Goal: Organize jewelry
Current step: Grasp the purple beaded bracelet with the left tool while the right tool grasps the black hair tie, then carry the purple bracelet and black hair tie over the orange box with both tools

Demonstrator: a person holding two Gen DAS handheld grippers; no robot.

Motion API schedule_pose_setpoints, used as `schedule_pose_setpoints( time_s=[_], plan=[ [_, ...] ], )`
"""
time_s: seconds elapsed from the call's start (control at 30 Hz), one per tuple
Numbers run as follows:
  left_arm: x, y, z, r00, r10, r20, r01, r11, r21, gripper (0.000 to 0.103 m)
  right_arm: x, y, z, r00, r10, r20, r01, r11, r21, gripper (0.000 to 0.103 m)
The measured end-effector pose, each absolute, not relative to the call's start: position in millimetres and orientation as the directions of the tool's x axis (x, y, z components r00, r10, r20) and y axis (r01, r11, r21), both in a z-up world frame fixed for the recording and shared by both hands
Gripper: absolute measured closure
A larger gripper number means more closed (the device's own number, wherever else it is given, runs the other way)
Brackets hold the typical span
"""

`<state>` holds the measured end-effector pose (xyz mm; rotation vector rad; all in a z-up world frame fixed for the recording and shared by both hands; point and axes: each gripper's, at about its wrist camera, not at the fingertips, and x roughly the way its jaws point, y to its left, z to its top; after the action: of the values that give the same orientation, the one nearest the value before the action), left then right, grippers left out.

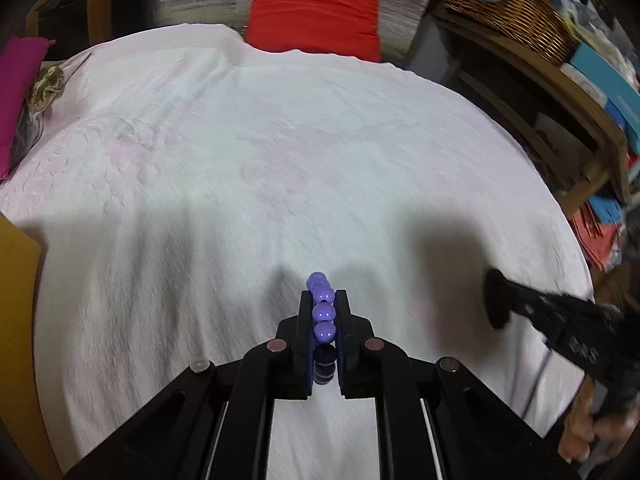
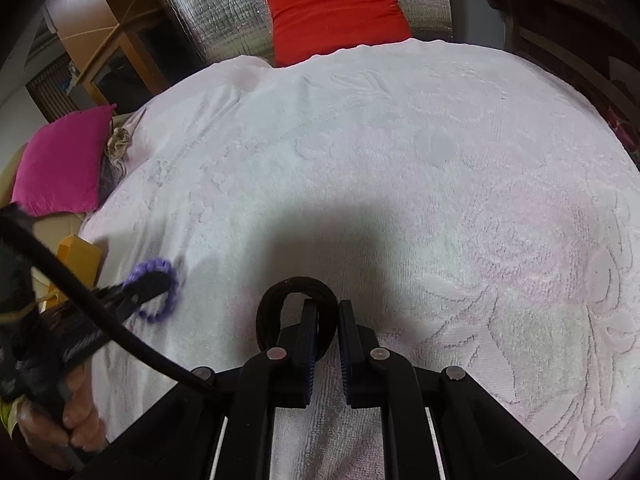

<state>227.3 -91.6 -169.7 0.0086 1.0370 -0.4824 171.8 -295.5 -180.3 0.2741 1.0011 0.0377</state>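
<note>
Clamping a purple bead bracelet (image 1: 323, 312) edge-on between its closed jaws, the left hand-held gripper (image 1: 323, 300) hangs over the white towel-covered surface (image 1: 280, 152). Its right counterpart (image 2: 328, 308) pinches the rim of a dark bangle (image 2: 298, 284) lying on the towel.

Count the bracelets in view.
2. The purple bead bracelet sits clamped in the left hand-held gripper; the dark bracelet is in the right hand-held gripper.
</note>
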Motion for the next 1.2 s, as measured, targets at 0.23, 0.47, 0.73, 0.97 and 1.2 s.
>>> schedule_pose_setpoints(
  time_s=[0.23,0.47,0.73,0.97,1.2],
  plan=[
    [211,-95,-184,0.341,-0.367,-0.866,0.406,0.888,-0.217,0.094,174,-282,-193,0.495,0.138,-0.858,0.062,0.979,0.193,0.089],
    [212,-89,-187,0.309,-0.389,-0.868,0.412,0.877,-0.247,0.091,175,-288,-192,0.478,0.179,-0.86,0.061,0.97,0.236,0.072],
    [216,-92,-184,0.312,-0.405,-0.859,0.434,0.865,-0.25,0.073,172,-279,-192,0.5,0.115,-0.859,0.046,0.986,0.159,0.06],
    [220,-95,-187,0.343,-0.381,-0.859,0.42,0.88,-0.223,0.093,170,-276,-190,0.518,0.056,-0.853,0.041,0.995,0.09,0.093],
    [212,-86,-170,0.412,-0.377,-0.83,0.407,0.891,-0.203,0.094,162,-276,-178,0.555,0.075,-0.829,0.034,0.993,0.113,0.094]
  ],
)
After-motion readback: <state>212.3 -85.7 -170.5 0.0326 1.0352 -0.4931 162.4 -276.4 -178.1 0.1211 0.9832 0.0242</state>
